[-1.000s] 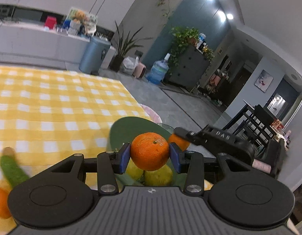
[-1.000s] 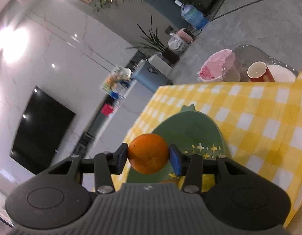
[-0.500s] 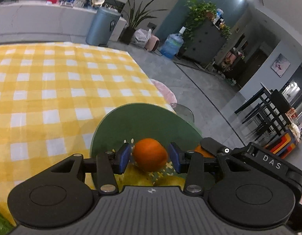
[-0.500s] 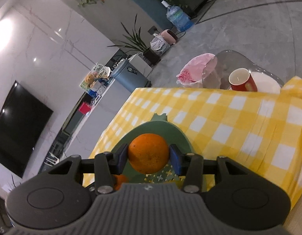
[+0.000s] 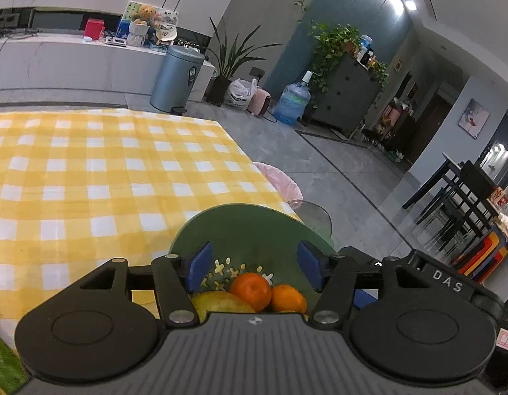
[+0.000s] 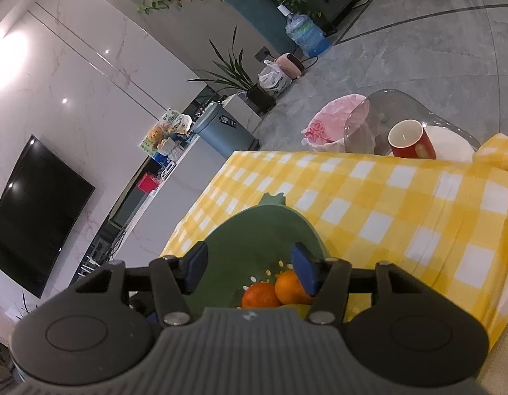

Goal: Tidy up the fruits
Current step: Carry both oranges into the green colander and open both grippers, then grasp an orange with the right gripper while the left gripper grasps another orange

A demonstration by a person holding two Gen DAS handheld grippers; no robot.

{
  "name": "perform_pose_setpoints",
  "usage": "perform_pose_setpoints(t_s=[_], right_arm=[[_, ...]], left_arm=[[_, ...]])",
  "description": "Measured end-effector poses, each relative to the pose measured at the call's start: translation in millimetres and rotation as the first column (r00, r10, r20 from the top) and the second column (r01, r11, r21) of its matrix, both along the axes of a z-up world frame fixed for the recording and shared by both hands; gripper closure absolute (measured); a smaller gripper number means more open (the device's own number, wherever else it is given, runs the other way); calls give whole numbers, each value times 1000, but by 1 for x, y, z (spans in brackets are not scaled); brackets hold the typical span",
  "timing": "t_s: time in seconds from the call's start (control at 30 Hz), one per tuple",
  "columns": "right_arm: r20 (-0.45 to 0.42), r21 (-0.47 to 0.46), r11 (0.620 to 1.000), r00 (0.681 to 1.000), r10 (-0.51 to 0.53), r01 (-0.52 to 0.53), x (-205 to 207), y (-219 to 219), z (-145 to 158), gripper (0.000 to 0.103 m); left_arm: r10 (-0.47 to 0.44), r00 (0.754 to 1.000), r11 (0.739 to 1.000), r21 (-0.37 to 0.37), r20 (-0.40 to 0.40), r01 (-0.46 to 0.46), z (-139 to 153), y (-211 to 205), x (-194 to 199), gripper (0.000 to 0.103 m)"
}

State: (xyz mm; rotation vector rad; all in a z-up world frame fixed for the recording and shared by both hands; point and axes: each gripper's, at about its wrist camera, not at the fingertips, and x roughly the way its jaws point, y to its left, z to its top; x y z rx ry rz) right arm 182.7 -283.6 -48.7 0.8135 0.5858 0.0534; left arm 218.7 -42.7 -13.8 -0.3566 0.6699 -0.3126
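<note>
A green bowl (image 5: pixel 250 227) sits near the corner of the yellow checked tablecloth (image 5: pixel 89 181). Two oranges (image 5: pixel 250 289) (image 5: pixel 288 298) and a yellow-green fruit (image 5: pixel 217 302) lie in it. My left gripper (image 5: pixel 255 265) is open and empty just above the bowl. In the right wrist view the same bowl (image 6: pixel 254 230) holds the two oranges (image 6: pixel 260 295) (image 6: pixel 291 286). My right gripper (image 6: pixel 250 265) is open and empty above it. The right gripper's body (image 5: pixel 444 284) shows at the right of the left wrist view.
A green object (image 5: pixel 3 358) lies at the lower left table edge. A red cup (image 6: pixel 412 140) and white plate (image 6: pixel 451 146) stand beyond the far table edge. A pink-bagged bin (image 6: pixel 333 121) and a clear chair (image 6: pixel 379 112) stand on the floor beside the table.
Both grippers opened and let their oranges go into the green bowl. Both have lifted slightly, and the oranges now rest among the other fruit.
</note>
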Motion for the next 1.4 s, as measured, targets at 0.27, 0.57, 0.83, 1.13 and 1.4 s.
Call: perform_pose_setpoints(t_s=[0.27,0.57,0.83,1.13,1.4], right_arm=[[49,-37,994,993,108,-106,-5,17,7,45],[148,-109,974,965,215,-200,-18,39,21,38],[89,-140,954,956,280,-266,-18,56,17,34],[88,-141,947,950,301,-287,-30,64,19,34],[67,-148,937,942,330,-318,-35,73,20,34]], left_arm=[[-41,999,996,75,-27,43,19,0,-12,31],[14,998,998,62,-59,-10,33,23,-38,31],[73,996,996,52,-56,-70,45,42,-63,31],[108,993,990,94,-56,-103,51,53,-89,31],[167,984,981,107,-59,-160,53,71,-109,31]])
